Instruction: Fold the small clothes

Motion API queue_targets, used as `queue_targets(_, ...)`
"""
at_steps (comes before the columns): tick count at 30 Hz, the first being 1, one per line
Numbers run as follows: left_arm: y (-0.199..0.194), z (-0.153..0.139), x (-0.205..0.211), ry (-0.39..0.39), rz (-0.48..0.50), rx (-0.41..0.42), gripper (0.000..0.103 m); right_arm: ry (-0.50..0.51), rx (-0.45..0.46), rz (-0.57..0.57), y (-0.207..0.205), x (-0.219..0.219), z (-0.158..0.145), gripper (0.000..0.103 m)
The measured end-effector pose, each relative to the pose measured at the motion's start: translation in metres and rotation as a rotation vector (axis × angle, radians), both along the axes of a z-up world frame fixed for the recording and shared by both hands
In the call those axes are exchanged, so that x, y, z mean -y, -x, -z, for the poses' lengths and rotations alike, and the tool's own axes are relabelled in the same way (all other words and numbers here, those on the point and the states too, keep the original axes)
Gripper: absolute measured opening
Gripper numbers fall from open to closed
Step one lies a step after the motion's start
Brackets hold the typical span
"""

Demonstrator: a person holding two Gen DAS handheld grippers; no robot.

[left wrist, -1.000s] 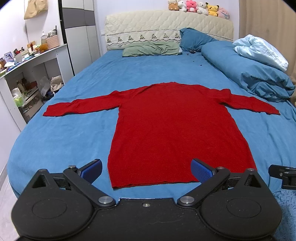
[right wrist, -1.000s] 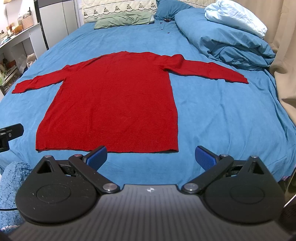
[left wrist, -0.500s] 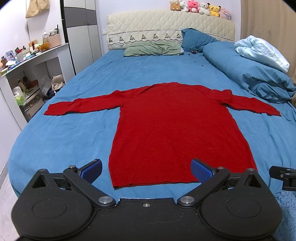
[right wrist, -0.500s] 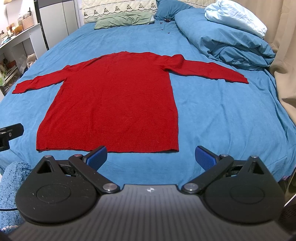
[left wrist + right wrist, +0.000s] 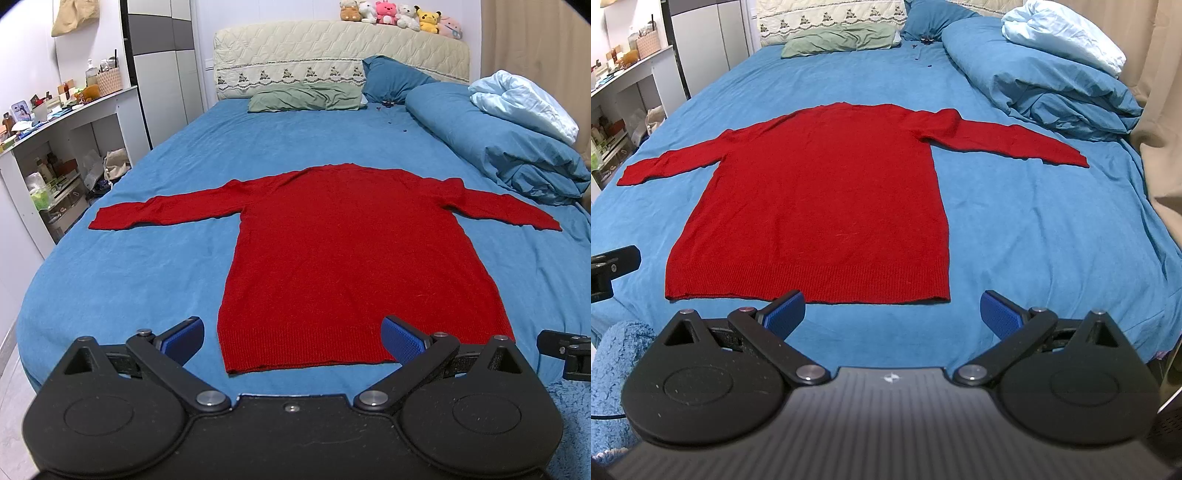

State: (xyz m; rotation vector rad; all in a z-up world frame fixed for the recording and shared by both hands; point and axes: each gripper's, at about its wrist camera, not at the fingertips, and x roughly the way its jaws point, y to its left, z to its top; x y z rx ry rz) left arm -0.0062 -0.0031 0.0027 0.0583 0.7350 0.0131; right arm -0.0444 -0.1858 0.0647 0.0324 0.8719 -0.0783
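Blue bedding covers the bed (image 5: 122, 266), and on its middle a red sweater (image 5: 354, 251) is laid flat, evidently smoothed out so that folding can begin. Its long axis runs from the ribbed hem (image 5: 812, 280), nearest the cameras, up to the neckline, which is pointed at the headboard (image 5: 332, 48); both sleeves are stretched sideways. Just short of the hem, the left tongs (image 5: 291, 338) and right tongs (image 5: 892, 310) are held spread wide, gripping nothing. A rolled duvet (image 5: 1041, 77) is piled well apart, on the right.
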Motion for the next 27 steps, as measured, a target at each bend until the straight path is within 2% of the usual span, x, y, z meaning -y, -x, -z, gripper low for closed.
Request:
queue_targets(14,0.0,0.0,0.001,-0.009,-0.009,-0.001,0.103,-0.012,0.007,-0.002,0.001,-0.002,-0.003,0.103)
queue_targets(20,-0.019,-0.031,0.012,-0.024,0.012,0.084,0.103,-0.098,0.075,0.072,-0.01,0.039,-0.025,0.103)
queue_targets(23,-0.045,-0.054,0.021,0.009,0.048,0.134,0.103,-0.084,0.126,0.131,-0.025,0.068,-0.043,0.103)
queue_targets(27,-0.1,-0.072,0.046,0.028,0.107,0.168,0.103,-0.122,0.195,0.211,-0.055,0.122,-0.058,0.103)
